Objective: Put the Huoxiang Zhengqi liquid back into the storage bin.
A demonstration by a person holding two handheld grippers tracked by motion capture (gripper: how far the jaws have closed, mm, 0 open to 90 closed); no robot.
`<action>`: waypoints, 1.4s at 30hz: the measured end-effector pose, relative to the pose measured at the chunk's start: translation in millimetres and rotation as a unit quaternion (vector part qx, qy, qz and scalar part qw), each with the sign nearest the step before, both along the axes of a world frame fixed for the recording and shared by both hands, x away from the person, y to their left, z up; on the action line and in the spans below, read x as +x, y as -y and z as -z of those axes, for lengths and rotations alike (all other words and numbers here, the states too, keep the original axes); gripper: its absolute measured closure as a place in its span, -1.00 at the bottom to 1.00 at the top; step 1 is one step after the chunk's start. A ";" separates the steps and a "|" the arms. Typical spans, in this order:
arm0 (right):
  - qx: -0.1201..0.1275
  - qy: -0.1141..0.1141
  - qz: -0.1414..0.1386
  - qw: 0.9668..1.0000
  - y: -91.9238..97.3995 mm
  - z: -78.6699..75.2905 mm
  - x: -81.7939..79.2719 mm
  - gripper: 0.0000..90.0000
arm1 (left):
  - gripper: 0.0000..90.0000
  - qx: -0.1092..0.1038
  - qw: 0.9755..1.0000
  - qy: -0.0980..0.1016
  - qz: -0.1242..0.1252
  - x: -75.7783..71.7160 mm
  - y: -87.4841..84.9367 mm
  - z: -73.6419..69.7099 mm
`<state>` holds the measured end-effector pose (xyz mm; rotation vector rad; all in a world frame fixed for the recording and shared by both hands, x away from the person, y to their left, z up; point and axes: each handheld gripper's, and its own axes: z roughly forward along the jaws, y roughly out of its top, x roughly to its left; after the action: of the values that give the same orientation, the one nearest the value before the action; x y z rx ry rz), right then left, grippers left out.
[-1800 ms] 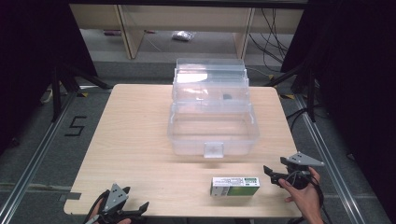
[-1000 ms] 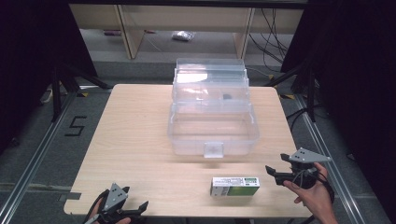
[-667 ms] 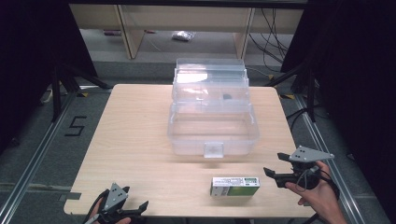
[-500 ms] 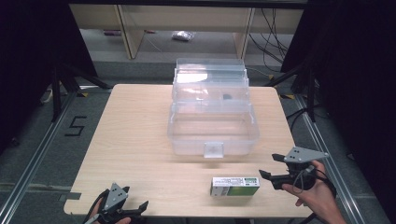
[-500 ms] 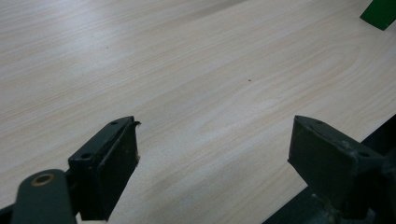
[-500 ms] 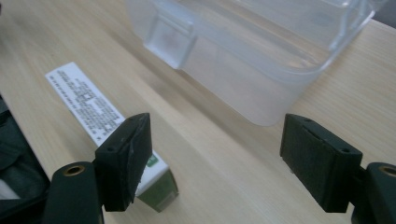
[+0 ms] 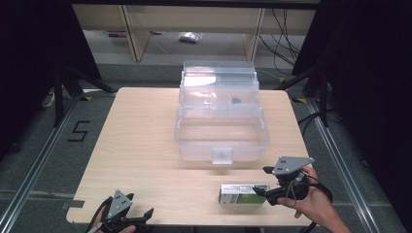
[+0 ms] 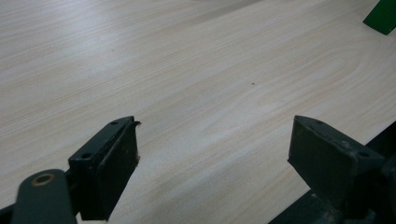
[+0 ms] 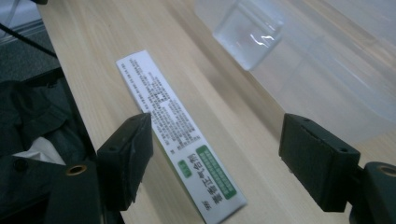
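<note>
Presently the right hand-held gripper [image 7: 265, 182] sits near the table's front right corner, held by a hand [image 7: 311, 206] coming in from the front edge. Its jaws stand wide apart and grip nothing. In the right gripper view the jaws flank the near end of a small green-and-white box [image 9: 180, 133]; whether either jaw touches it cannot be told. The box [image 7: 244, 193] lies flat close to the table's front edge, right of centre, its long side running along that edge.

The left hand-held gripper [image 7: 138, 218] rests at the front left corner of the table [image 7: 141, 141]. Its jaws are likewise spread wide and empty, with bare tabletop between them in the left gripper view, and a green corner of the box [image 8: 383, 16] well apart at the far side.

Behind the box, toward the table's centre and back edge, stands a clear plastic storage case [image 7: 221, 133], lid raised at the rear. Its front latch [image 7: 222, 155] faces the front edge, near the box but not touching it. A small dark item [image 7: 236, 101] shows inside the upper part of the case; what it is cannot be made out.
</note>
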<state>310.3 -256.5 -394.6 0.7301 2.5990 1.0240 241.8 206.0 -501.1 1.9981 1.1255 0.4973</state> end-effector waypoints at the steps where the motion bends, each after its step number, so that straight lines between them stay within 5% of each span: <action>1: 0.000 0.000 0.000 1.000 0.0 0.0 0.0 -0.40 | -0.66 0.000 1.000 0.000 0.000 0.0 0.0 0.0; 9: -0.068 -0.022 -0.057 0.996 -23.8 4.7 1.9 -0.40 | -0.66 -0.007 1.000 -0.001 0.002 -1.1 0.9 -0.1; 13: -0.085 -0.028 -0.059 0.994 -31.0 7.5 2.7 -0.40 | -0.66 -0.005 1.000 -0.002 0.004 -0.9 0.8 -0.2; 19: -0.122 -0.028 -0.097 0.987 -46.2 13.8 10.4 -0.36 | -0.66 -0.010 1.000 -0.002 0.003 -1.1 1.6 0.4; 42: -0.190 -0.068 -0.135 0.970 -65.6 32.1 24.7 -0.11 | -0.66 -0.008 1.000 0.000 0.003 -1.3 1.1 0.0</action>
<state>335.0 -190.9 -426.8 0.3708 2.9482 0.5200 240.5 204.9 -501.0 1.9870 1.1204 0.4844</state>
